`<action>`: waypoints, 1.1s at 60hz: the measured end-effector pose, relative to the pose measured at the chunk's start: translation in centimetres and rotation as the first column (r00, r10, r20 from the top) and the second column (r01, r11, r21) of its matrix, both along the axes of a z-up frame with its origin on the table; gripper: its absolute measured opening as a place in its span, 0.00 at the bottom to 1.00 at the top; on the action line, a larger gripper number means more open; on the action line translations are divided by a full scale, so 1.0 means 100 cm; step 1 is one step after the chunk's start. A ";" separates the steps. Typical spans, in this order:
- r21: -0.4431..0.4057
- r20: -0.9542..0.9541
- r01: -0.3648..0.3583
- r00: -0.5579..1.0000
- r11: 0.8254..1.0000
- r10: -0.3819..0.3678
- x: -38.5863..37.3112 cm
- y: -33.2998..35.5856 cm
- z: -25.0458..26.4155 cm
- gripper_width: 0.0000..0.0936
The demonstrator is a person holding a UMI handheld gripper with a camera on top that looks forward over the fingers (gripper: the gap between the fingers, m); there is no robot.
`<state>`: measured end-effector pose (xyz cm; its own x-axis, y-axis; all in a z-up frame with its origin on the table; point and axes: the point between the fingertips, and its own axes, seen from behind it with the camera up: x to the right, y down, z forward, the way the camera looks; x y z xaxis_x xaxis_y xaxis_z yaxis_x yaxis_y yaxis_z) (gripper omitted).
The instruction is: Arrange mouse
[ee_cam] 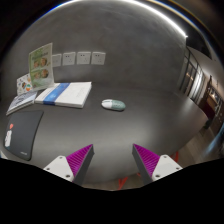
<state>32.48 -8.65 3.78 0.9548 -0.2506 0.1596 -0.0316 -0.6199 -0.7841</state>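
One mouse [113, 104] lies well beyond the open fingers [76, 163].

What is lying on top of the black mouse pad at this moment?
The mouse pad carries only a small red-and-white item near its edge; what it is cannot be told. The mouse lies apart on the table, beside the book. The open tool holds nothing.

mouse [113, 104] right of book [66, 94] — apart

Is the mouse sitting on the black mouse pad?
No, the mouse lies on the bare grey table, well apart from the black mouse pad, beyond the open gripper.
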 end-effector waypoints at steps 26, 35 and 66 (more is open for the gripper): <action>-0.064 -0.059 -0.276 0.960 0.959 0.273 0.094 0.182 -0.040 0.89; -0.057 -0.123 -0.332 0.938 0.942 0.323 0.089 0.235 -0.044 0.89; 0.066 -0.230 -0.268 0.933 0.961 0.276 0.096 0.314 -0.041 0.49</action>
<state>42.05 22.78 -0.34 0.9965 0.0231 -0.0807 -0.0504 -0.6048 -0.7948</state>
